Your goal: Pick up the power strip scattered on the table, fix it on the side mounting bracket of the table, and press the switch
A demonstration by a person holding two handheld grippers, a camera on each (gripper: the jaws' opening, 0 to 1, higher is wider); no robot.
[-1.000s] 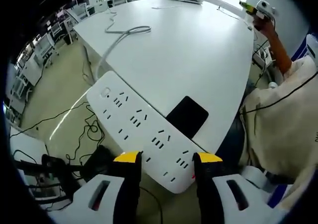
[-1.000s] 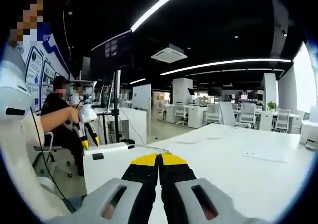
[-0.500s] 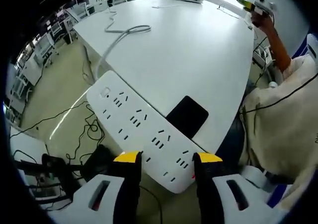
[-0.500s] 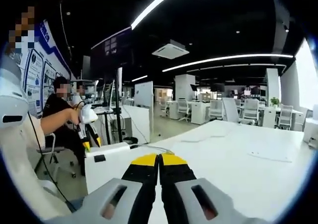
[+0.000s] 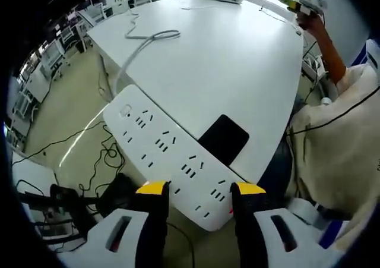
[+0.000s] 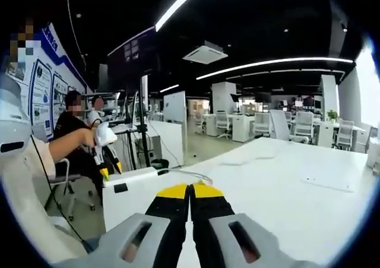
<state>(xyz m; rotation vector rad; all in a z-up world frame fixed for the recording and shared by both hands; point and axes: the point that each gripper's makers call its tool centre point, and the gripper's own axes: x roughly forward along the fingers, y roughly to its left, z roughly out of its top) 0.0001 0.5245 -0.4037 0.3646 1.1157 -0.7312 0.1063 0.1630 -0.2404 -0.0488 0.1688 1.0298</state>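
Along the near edge of the white table (image 5: pixel 237 60), the white power strip (image 5: pixel 166 152) lies flat against the table's side, its near end between the spread jaws of the left gripper (image 5: pixel 200 189); actual contact is unclear. Over the tabletop, the right gripper (image 6: pixel 190 191) holds its yellow-tipped jaws pressed together, empty.

Closed right gripper (image 6: pixel 190 192) above table (image 6: pixel 285 208)
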